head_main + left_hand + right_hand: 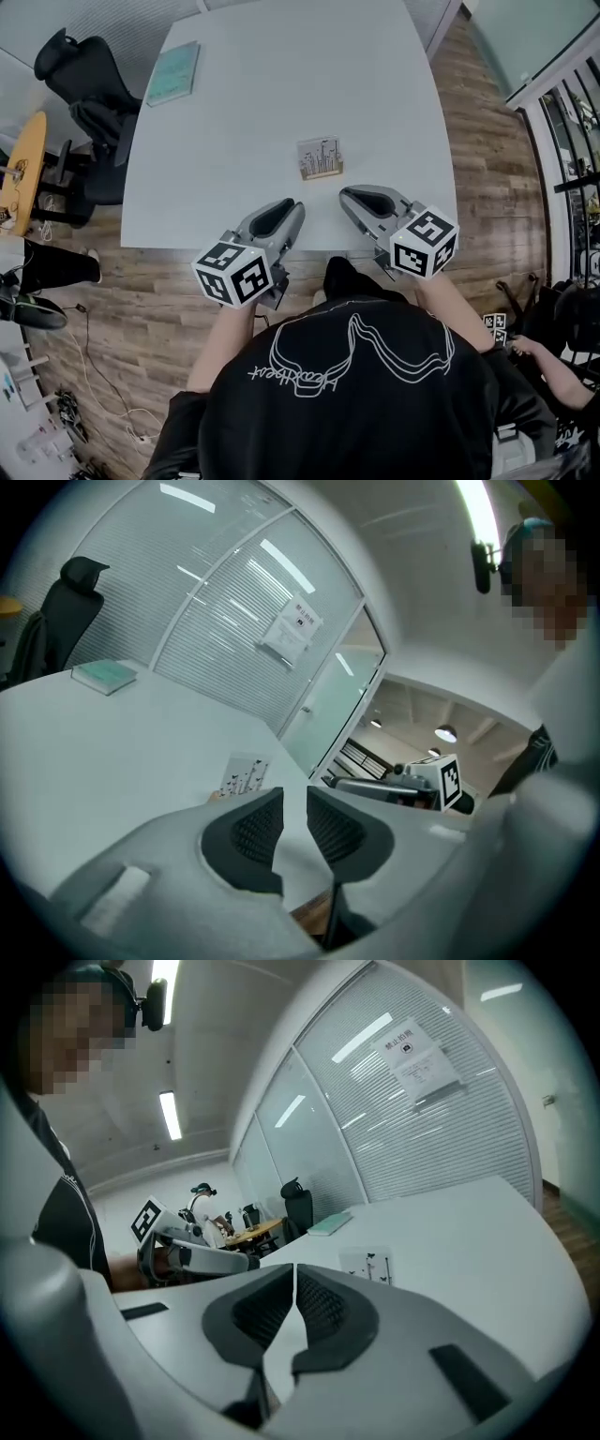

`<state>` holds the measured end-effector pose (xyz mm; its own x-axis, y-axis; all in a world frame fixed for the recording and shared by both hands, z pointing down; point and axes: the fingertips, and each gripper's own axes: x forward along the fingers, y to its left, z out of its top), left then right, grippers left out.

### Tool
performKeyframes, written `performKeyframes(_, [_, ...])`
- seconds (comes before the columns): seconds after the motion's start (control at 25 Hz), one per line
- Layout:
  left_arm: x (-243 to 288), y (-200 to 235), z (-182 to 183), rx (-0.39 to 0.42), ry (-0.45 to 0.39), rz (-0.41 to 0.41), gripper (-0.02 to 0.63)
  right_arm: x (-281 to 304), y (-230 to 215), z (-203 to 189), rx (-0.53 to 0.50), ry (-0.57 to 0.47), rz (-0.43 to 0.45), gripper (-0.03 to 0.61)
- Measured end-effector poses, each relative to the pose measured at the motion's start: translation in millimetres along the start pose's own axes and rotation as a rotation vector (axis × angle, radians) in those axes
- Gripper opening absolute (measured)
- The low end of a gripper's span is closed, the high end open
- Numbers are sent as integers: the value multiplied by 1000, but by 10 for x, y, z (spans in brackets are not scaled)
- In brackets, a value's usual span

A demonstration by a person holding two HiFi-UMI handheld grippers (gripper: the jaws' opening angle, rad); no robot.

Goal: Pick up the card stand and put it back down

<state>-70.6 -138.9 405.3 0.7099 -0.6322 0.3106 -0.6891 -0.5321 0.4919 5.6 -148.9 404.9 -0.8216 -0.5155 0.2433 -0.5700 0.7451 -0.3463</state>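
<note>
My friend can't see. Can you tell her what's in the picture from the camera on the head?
A small card stand stands untouched on a white table. Closer to the person, by the table's near edge, the left gripper and right gripper hover on either side, holding nothing. A teal book lies at the table's far left corner.

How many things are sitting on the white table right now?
2: the card stand near the front edge, and a teal book at the far left corner. None look hidden.
</note>
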Motion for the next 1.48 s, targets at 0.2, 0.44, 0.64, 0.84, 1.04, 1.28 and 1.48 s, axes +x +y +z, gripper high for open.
performKeyframes(0.2, [-264, -382, -24, 51, -22, -74, 40, -126, 417, -102, -12, 1, 82, 9])
performKeyframes(0.44, [-503, -529, -95, 137, -33, -49, 21, -147, 860, -171, -85, 34, 169, 8])
performKeyframes(0.64, [-608, -568, -131, 163, -40, -31, 21, -133, 978, -198, -116, 43, 177, 8])
performKeyframes(0.84, [-682, -552, -183, 163, -39, -11, 20, -133, 1053, -236, -115, 53, 187, 8])
performKeyframes(1.04, [-732, -544, -227, 166, -35, -4, 20, -138, 1073, -258, -132, 60, 176, 8])
performKeyframes(1.28, [-734, -535, -181, 170, -35, -9, 18, -151, 1047, -216, -135, 57, 153, 8])
performKeyframes(1.48, [-708, -590, -181, 176, -23, -20, 18, -185, 1031, -177, -137, 56, 136, 8])
